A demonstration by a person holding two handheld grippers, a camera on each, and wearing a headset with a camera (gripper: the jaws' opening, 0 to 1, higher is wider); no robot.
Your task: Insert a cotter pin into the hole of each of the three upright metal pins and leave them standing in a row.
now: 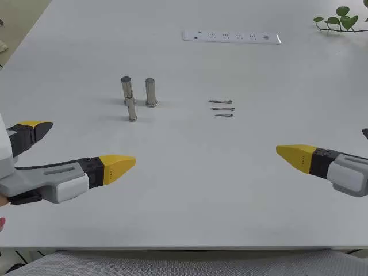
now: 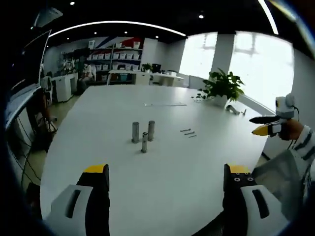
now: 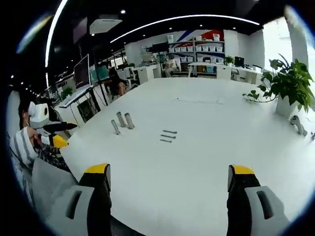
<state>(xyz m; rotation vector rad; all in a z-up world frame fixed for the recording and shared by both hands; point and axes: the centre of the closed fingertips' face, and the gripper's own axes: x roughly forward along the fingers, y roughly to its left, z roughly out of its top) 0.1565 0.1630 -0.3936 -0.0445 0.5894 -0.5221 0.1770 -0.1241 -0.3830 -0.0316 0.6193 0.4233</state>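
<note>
Left gripper (image 2: 167, 169) and right gripper (image 3: 170, 169), fingers wide, face three upright grey metal pins (image 1: 150, 89) near loose cotter pins (image 1: 222, 108).

the white counter (image 1: 190, 195) holds three metal pins (image 1: 150, 92), standing up close together. in the head view, three small cotter pins (image 1: 222, 108) lie side by side to the right of them. a white power strip (image 1: 232, 37) lies well behind them.

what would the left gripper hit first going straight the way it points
Likely the front metal pin, standing left of centre between its open jaws; the cotter pins lie right of centre. Height is unclear, so it could pass over.
</note>
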